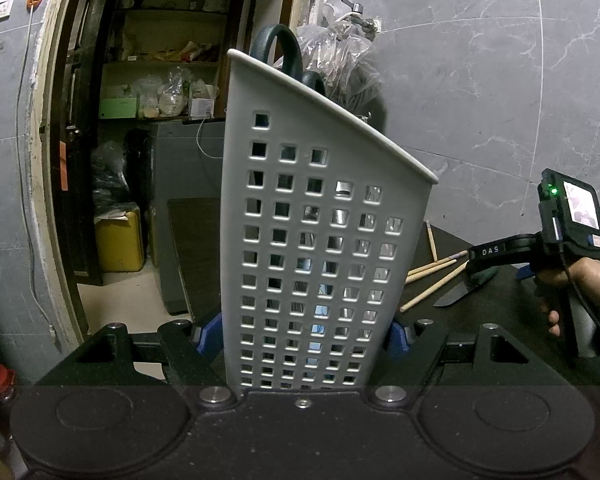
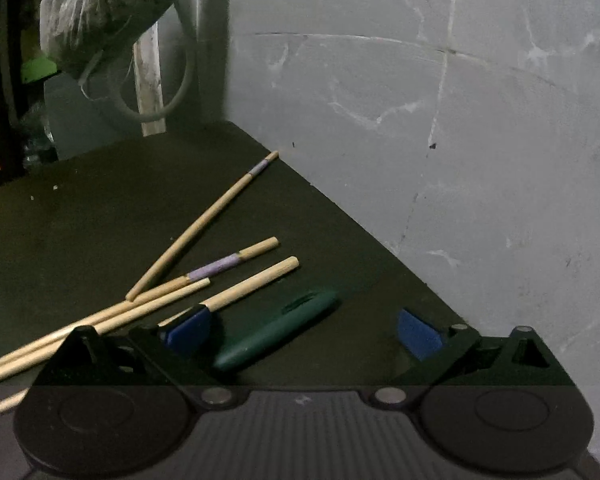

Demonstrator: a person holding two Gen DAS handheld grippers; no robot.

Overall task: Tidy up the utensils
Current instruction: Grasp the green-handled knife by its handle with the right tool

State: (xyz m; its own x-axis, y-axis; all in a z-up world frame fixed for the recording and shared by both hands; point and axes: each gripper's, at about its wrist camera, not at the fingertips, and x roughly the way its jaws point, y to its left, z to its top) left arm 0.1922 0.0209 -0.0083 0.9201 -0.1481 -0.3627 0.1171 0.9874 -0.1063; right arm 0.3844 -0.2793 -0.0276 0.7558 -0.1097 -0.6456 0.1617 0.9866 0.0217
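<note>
A white perforated utensil holder (image 1: 312, 240) stands upright between the blue pads (image 1: 209, 336) of my left gripper (image 1: 304, 338), which is shut on its lower sides. Dark scissor handles (image 1: 280, 52) stick out of its top. On the black table (image 2: 80, 220) lies a knife with a green handle (image 2: 276, 332) and a dark blade (image 1: 456, 294). My right gripper (image 2: 303, 332) is low over the handle, jaws open; the handle lies nearer the left pad (image 2: 188, 332). Several wooden chopsticks (image 2: 204, 220) lie scattered to the left of the knife.
A grey marble wall (image 2: 420, 160) runs along the table's far edge. A plastic bag (image 1: 332, 56) hangs behind the holder. Through a doorway on the left are shelves (image 1: 168, 60) and a yellow can (image 1: 120, 240). A hand (image 1: 560, 292) holds the right gripper.
</note>
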